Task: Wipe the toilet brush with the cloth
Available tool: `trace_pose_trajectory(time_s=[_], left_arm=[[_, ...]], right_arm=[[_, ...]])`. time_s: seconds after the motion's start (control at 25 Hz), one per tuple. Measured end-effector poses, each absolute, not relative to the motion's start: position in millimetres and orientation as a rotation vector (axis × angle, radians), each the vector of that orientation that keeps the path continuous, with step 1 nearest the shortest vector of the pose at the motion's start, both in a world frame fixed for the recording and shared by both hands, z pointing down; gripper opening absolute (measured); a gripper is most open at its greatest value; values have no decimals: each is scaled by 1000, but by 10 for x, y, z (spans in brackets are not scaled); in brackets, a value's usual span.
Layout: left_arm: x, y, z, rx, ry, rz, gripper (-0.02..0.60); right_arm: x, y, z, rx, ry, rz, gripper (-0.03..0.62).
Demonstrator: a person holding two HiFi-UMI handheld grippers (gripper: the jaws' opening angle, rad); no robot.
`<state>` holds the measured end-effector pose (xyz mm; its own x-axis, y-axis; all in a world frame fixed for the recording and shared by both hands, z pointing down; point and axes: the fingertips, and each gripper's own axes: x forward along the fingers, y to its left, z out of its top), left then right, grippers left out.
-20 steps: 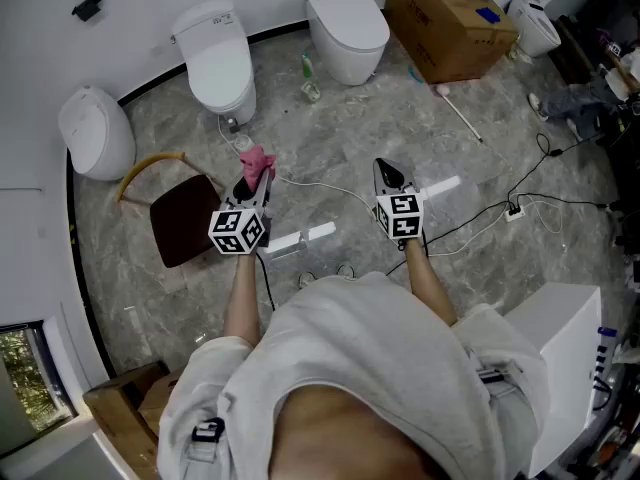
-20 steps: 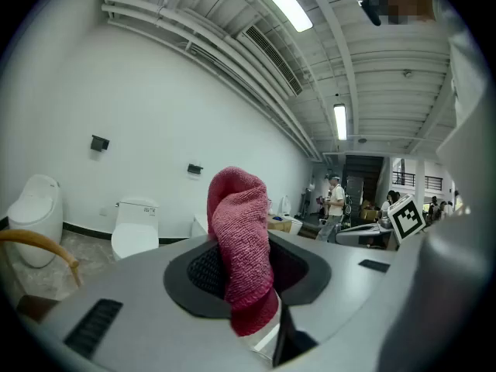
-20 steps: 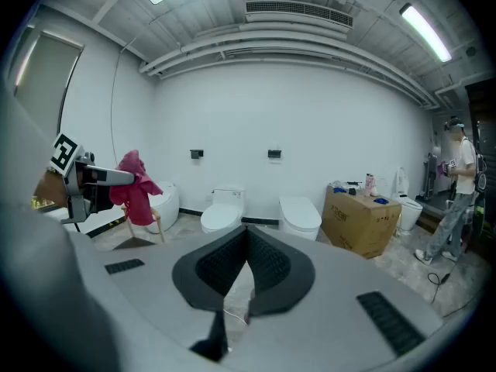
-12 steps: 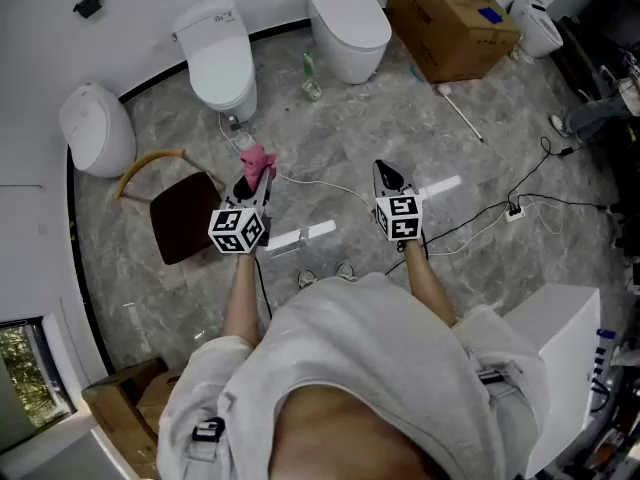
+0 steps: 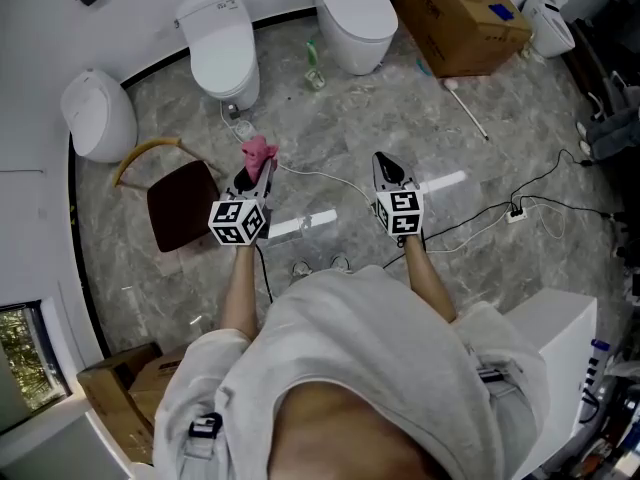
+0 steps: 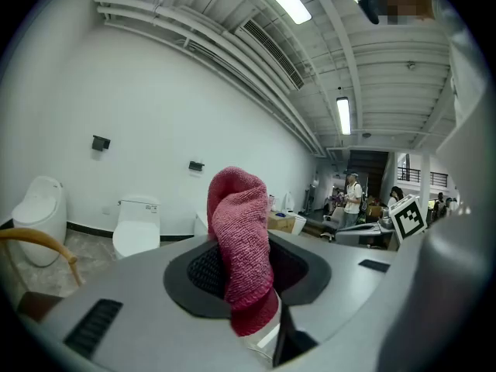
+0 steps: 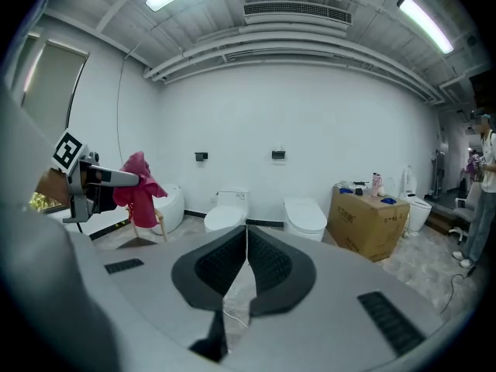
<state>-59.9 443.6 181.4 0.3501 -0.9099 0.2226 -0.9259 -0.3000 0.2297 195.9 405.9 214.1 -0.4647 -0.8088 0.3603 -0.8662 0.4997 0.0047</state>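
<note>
My left gripper (image 5: 252, 175) is shut on a pink cloth (image 5: 257, 152), which stands up bunched between the pads (image 6: 235, 239). My right gripper (image 5: 386, 171) is held beside it, shut with nothing in it; its pads meet in the right gripper view (image 7: 246, 239). That view also shows the left gripper (image 7: 93, 181) with the cloth (image 7: 139, 189) at its left side. A white-handled brush (image 5: 467, 105) lies on the marble floor far ahead to the right, near a cardboard box (image 5: 465, 10). Both grippers are well short of it.
Three white toilets (image 5: 224, 51) (image 5: 353, 6) (image 5: 96, 114) stand along the curved wall. A brown-seated chair (image 5: 182, 204) is left of my left gripper. A green bottle (image 5: 312, 66) stands between two toilets. Cables (image 5: 520, 208) trail over the floor at right.
The head view has tilted a little, so the floor scene sits slightly higher. Both grippers keep nearly the same pose. The left still holds the cloth.
</note>
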Motion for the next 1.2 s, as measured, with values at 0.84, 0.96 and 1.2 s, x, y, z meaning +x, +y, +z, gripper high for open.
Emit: trace_pose_trajectory(time_s=[0.84, 0.96, 1.2], left_arm=[[-401, 3819, 2228, 2205, -1647, 123, 121], [-460, 3557, 2329, 2206, -1623, 120, 121], [-603, 2667, 2498, 2254, -1538, 113, 121]], right_arm=[[1993, 3292, 2382, 1329, -2450, 235, 32], [1908, 3075, 2447, 1331, -2431, 230, 32], [1708, 2366, 2518, 1370, -2381, 215, 32]])
